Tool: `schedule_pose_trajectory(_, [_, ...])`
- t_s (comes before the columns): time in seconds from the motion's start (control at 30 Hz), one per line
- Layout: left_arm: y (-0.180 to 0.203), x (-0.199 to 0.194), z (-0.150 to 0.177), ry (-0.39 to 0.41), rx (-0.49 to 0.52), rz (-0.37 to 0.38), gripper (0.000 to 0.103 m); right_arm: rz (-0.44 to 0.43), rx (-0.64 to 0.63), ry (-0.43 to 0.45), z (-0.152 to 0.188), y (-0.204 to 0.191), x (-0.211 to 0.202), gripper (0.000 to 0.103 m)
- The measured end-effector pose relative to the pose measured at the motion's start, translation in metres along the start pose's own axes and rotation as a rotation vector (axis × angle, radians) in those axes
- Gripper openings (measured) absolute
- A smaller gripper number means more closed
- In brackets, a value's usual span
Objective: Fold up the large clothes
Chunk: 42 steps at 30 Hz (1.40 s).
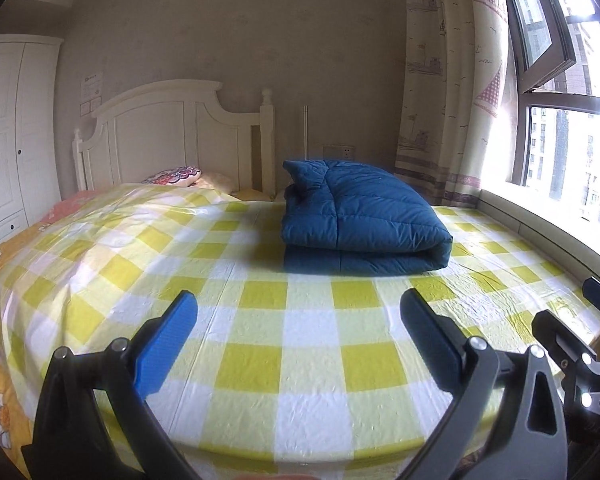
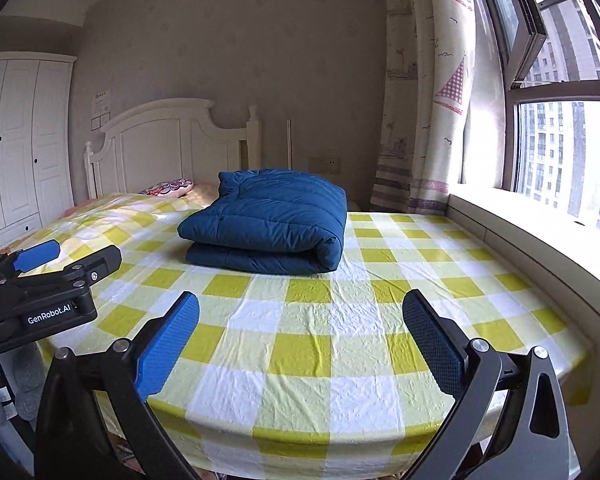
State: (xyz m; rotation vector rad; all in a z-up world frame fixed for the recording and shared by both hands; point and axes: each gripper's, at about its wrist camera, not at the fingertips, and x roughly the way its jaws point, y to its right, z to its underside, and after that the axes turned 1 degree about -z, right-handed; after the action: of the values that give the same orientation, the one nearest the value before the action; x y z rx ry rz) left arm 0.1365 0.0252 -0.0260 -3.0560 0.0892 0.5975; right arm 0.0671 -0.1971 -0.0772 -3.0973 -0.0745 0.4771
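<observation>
We see the blue padded coat (image 1: 360, 216) folded into a thick bundle on the bed (image 1: 260, 340), on its yellow checked sheet, toward the curtain (image 1: 452, 80) side. Our left tongs (image 1: 300, 344) and right tongs (image 2: 300, 344) both gape wide, holding nothing, well short of the coat

left tool (image 1: 298, 334): black frame | blue ribbed pads (image 1: 166, 344) | silver screws

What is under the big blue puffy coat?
The folded blue quilted coat lies on the yellow-and-white checked plastic sheet covering the bed. The sheet directly beneath it is hidden, and so are its inner folded layers.
</observation>
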Motion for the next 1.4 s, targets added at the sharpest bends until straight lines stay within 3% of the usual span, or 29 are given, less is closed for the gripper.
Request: schedule_pose_trajectory(1.4, [-0.001, -0.003, 0.013, -0.034, 0.018, -0.013, 0.101, 0.015, -0.026, -0.008, 0.003, -0.012, -0.005, 0.098])
